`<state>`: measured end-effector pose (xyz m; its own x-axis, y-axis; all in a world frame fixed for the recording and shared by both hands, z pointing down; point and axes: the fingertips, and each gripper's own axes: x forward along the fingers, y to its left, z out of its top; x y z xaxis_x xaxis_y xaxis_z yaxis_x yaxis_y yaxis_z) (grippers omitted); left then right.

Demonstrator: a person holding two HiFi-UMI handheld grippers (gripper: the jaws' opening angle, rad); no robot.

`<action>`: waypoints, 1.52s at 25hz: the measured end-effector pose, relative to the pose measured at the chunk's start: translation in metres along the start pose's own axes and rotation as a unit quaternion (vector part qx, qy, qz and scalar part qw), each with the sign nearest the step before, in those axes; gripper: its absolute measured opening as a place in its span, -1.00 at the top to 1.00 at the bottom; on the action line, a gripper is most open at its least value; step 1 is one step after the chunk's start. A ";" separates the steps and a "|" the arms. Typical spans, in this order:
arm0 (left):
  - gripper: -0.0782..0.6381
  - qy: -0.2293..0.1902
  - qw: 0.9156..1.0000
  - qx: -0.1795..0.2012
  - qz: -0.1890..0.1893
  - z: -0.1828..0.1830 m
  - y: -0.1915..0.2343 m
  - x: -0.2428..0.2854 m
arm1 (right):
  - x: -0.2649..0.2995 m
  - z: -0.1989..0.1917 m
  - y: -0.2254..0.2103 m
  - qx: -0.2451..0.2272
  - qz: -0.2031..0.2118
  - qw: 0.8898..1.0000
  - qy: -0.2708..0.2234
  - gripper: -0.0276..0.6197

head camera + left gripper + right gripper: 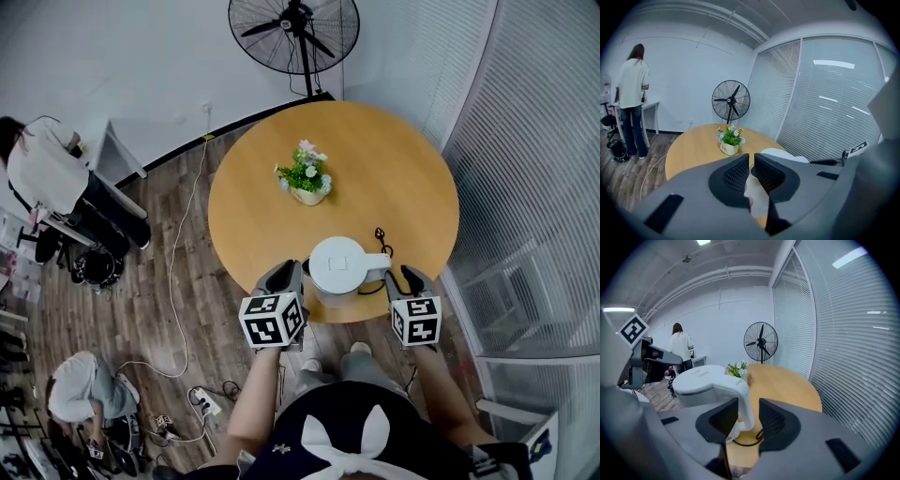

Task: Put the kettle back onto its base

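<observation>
The white kettle (337, 267) (701, 380) is at the near edge of the round wooden table (394, 159), and its handle (380, 265) points right. My right gripper (407, 276) (749, 402) is at that handle (744, 401). The handle stands between the jaws, and a thin gap shows on its right side. My left gripper (286, 274) (751, 157) is just left of the kettle's body (780, 153), its jaws almost together and holding nothing. A black cord (382, 236) (745, 442) runs out from under the kettle. What lies beneath the kettle is hidden.
A small pot of flowers (306, 178) (730, 140) stands mid-table. A standing fan (295, 33) is behind the table, and a glass wall with blinds (534, 187) runs along the right. On the floor at left are a cable and a power strip (206, 403). Two people (47, 169) are there too.
</observation>
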<state>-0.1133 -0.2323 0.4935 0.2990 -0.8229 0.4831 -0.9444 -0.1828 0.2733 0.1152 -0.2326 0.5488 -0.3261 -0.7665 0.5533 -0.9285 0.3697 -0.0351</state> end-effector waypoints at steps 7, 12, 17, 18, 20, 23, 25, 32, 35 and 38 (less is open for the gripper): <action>0.68 -0.011 0.999 0.023 -0.026 0.004 -0.027 -0.019 | -0.031 0.035 0.007 0.030 0.023 0.995 -0.089 0.82; 0.70 -0.021 0.999 0.034 -0.034 0.017 -0.036 -0.025 | -0.040 0.059 0.020 0.027 0.054 0.991 -0.118 0.84; 0.70 -0.020 0.999 0.020 -0.043 0.015 -0.036 -0.029 | -0.042 0.066 0.032 0.008 0.064 0.991 -0.116 0.85; 0.70 -0.020 0.999 0.020 -0.043 0.014 -0.037 -0.031 | -0.043 0.066 0.034 0.005 0.065 0.991 -0.116 0.85; 0.70 -0.021 0.999 0.019 -0.045 0.010 -0.038 -0.034 | -0.046 0.064 0.038 0.003 0.068 0.991 -0.117 0.85; 0.70 -0.022 0.998 0.017 -0.048 0.011 -0.038 -0.035 | -0.045 0.064 0.042 0.005 0.073 0.991 -0.116 0.85; 0.70 -0.024 0.999 0.016 -0.047 0.013 -0.037 -0.034 | -0.043 0.065 0.044 0.004 0.075 0.991 -0.115 0.85; 0.70 -0.025 0.998 0.020 -0.045 0.012 -0.036 -0.032 | -0.038 0.063 0.046 -0.001 0.076 0.991 -0.109 0.85; 0.70 -0.023 0.998 0.023 -0.047 0.010 -0.038 -0.033 | -0.039 0.061 0.046 -0.003 0.073 0.992 -0.106 0.85; 0.70 -0.021 0.998 0.025 -0.048 0.009 -0.040 -0.035 | -0.041 0.061 0.047 -0.004 0.072 0.992 -0.105 0.85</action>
<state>-0.0872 -0.2009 0.4584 0.3843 -0.8217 0.4209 -0.9174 -0.2887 0.2740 0.0741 -0.2155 0.4738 -0.4858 -0.7976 0.3574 -0.8683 0.4871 -0.0933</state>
